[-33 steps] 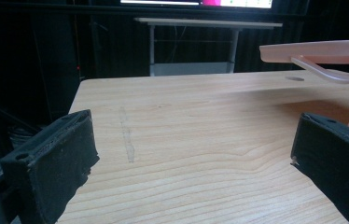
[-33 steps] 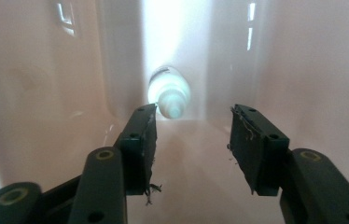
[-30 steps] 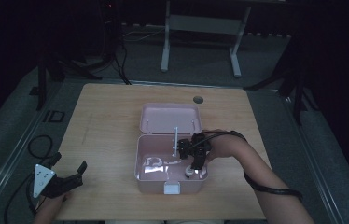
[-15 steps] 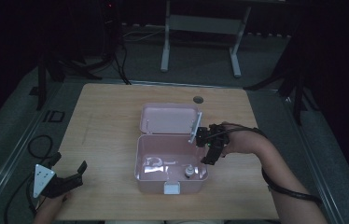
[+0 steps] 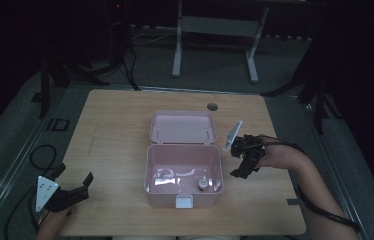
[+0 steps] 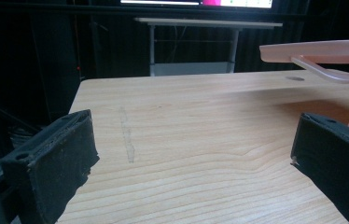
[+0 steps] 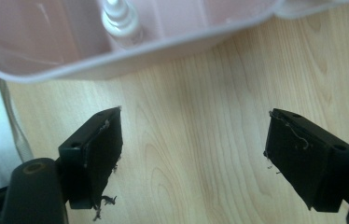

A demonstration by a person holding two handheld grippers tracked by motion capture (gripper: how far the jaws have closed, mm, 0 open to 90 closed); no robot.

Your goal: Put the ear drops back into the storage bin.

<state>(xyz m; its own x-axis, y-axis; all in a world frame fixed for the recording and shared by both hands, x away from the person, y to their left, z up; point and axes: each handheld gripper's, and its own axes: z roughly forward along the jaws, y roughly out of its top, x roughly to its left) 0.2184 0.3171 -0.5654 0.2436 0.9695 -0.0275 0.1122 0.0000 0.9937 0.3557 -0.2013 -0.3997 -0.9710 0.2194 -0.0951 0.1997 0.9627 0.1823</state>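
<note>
Pink box (image 5: 183, 172) sits lid-up mid-bench, small bottle (image 5: 203, 183), probably a dropper, dropped inside; right hand-held gripper (image 5: 245, 159), jaws just opening, empty beside it; left hand-held gripper (image 5: 70, 192) parked wide open, empty.

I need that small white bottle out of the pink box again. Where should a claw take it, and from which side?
Grip the small bottle by its narrow neck, coming straight down from above. It stands upright near the box's front right corner, so the walls block a sideways approach, while the open lid leaves the top free.
</note>
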